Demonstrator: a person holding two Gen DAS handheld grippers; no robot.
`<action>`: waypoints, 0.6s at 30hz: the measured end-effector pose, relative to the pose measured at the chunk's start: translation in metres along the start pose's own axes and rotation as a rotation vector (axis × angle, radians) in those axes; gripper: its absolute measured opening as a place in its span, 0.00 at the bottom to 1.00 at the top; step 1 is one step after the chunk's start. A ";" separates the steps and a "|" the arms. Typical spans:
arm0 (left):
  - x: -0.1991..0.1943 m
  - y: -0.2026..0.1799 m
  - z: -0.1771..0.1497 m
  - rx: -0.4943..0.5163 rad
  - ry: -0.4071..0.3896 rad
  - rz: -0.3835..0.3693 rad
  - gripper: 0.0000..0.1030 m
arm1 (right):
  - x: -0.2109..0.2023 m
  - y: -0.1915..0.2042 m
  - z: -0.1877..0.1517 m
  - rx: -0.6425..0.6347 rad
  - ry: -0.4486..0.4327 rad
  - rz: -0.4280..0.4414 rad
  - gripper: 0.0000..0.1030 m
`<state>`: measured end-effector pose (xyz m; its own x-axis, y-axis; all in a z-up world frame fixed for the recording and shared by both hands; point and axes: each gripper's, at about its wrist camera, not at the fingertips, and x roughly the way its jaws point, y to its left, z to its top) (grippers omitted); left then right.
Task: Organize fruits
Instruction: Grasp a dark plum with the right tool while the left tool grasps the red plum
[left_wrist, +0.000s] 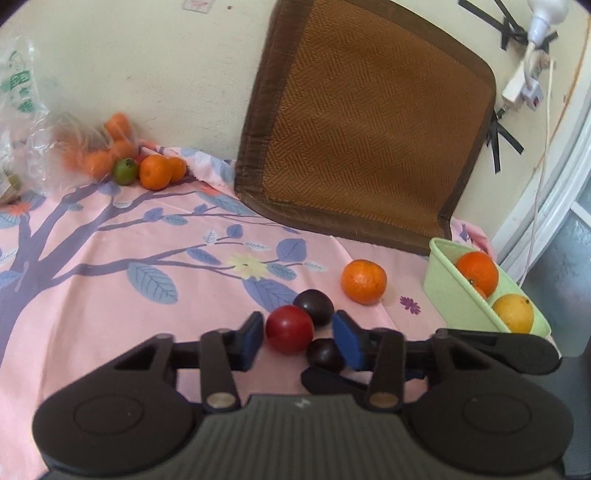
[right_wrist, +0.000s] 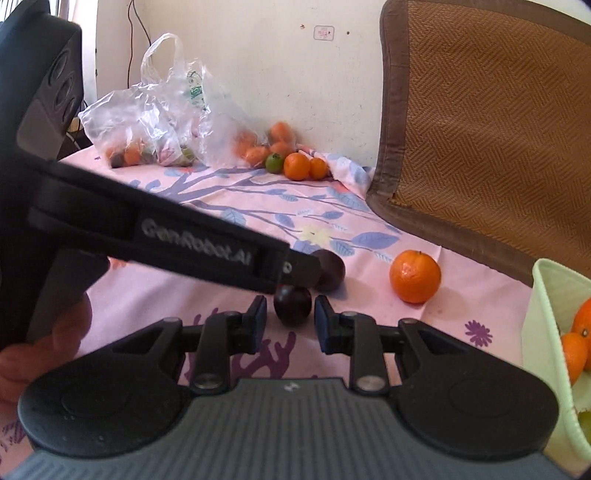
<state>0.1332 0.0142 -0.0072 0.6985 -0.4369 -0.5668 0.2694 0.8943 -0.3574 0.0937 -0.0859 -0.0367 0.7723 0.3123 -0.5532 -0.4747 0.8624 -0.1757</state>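
Jaws on your left gripper (left_wrist: 299, 326) stand narrow around the red fruit (left_wrist: 289, 329). One pad is up against it and the other stands just clear, so you have no grip on it yet. Your right gripper (right_wrist: 290, 314) is drawn in tight on the near plum (right_wrist: 292, 304), with a pad at each of its sides. That plum sits on the cloth (left_wrist: 110, 295), touching the red fruit. From the right wrist view your left gripper crosses in front, and only a sliver of red shows under its tip. Your hand (right_wrist: 55, 332) shows at the lower left of that view.

The far plum (left_wrist: 314, 306) lies just behind the red fruit, touching it. The lone orange (left_wrist: 364, 281) sits near this cluster on the tub side, apart from it. Further that way is the green tub (left_wrist: 454, 291), which holds oranges and a yellow fruit (left_wrist: 513, 313).

A woven mat (left_wrist: 369, 122) leans on the wall behind the tub. Well apart, in the far corner, more oranges and a green fruit (left_wrist: 125, 171) lie loose beside a clear bag (right_wrist: 166, 122) with fruit inside.
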 end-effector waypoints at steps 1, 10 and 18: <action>-0.001 -0.003 -0.001 0.017 -0.006 0.003 0.34 | -0.001 -0.001 -0.001 0.005 -0.003 -0.008 0.23; -0.032 -0.036 -0.036 0.119 -0.008 -0.043 0.28 | -0.057 -0.001 -0.036 -0.002 -0.062 -0.076 0.23; -0.050 -0.077 -0.066 0.189 0.021 -0.126 0.28 | -0.109 -0.024 -0.080 0.107 -0.056 -0.199 0.23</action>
<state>0.0333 -0.0386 -0.0006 0.6381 -0.5468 -0.5421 0.4746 0.8337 -0.2822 -0.0126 -0.1729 -0.0377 0.8696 0.1507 -0.4702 -0.2653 0.9457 -0.1877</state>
